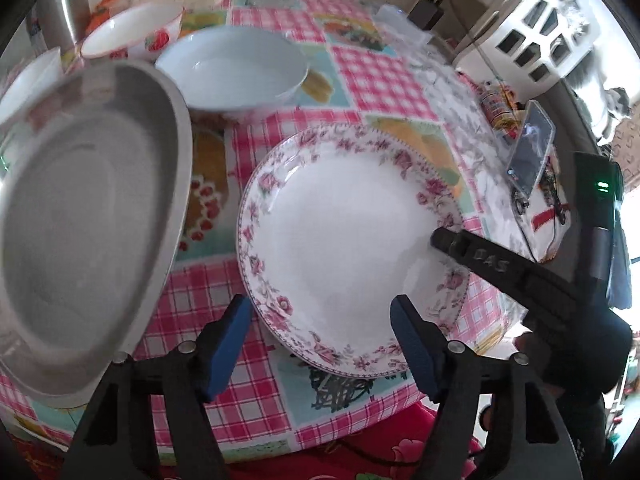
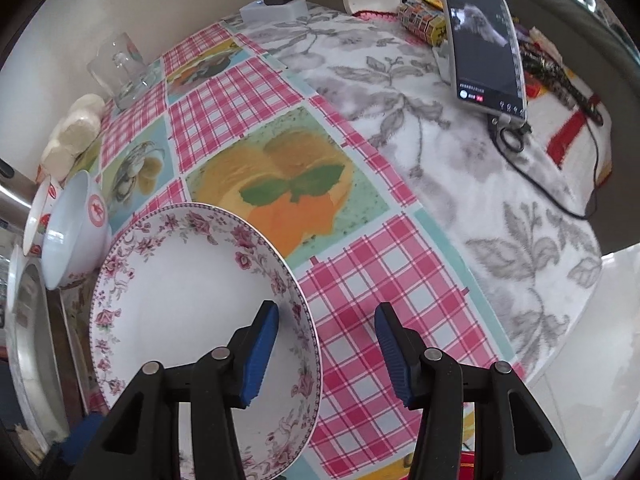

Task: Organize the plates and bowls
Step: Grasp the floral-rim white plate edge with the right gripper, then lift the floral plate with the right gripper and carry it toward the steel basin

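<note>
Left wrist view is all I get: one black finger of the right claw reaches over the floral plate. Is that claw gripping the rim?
Observer: No. The right wrist view shows the right claw open and straddling the rim of the floral plate, one pad over the plate, the other over the tablecloth.
Operator: Anything on the white bowl's far side?
Observer: Yes, the white bowl carries a round red emblem on its outer wall.
</note>
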`<state>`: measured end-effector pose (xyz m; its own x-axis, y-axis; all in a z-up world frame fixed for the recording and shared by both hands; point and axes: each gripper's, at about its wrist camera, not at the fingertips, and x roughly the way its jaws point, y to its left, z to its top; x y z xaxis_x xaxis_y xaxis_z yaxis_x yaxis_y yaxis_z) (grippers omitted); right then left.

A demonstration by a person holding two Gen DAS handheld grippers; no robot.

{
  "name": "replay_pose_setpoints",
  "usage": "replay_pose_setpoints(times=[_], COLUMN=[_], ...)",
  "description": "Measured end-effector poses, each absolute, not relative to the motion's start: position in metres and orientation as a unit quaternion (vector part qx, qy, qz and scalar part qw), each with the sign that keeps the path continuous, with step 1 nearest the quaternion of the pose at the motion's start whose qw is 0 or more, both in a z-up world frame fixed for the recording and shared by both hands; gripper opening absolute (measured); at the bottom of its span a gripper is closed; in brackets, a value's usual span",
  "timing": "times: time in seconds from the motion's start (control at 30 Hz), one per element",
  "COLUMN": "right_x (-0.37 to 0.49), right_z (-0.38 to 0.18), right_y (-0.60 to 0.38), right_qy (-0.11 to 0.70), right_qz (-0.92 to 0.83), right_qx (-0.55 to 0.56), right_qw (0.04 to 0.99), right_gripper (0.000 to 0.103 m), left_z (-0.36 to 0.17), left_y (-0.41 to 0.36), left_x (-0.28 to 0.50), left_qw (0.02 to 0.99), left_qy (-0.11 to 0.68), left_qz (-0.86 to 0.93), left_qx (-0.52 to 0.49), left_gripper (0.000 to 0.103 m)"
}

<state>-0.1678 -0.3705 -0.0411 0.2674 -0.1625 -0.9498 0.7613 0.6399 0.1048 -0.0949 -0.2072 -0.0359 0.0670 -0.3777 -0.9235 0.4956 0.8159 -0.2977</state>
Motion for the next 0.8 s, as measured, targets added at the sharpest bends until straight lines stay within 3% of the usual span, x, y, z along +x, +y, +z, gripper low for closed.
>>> replay_pose_setpoints(times=[0.37, 0.63, 0.8], right_x=[-0.165, -0.161, -0.166], right_z=[-0.043, -0.043, -0.043], right_y=[-0.371, -0.375, -0.383], right_qy=[0.514, 0.501, 0.49], right_qz=[-0.302, -0.28, -0.284], right_qx=[0.292, 0.311, 0.331], right_qw=[0.748, 0.758, 0.755], right_gripper=[0.053, 0.034, 0.031], left_z=[-0.052, -0.059, -0.059], left_y=[-0.208, -0.197, -0.201], left_x=[-0.081, -0.075, -0.078], left_qw=[0.745, 0.75, 0.75], left_qy=[0.617, 0.619, 0.614], left_qz=[-0.25, -0.232, -0.243], left_qx=[0.039, 0.02, 0.024], left_gripper=[0.049, 0.027, 0.022])
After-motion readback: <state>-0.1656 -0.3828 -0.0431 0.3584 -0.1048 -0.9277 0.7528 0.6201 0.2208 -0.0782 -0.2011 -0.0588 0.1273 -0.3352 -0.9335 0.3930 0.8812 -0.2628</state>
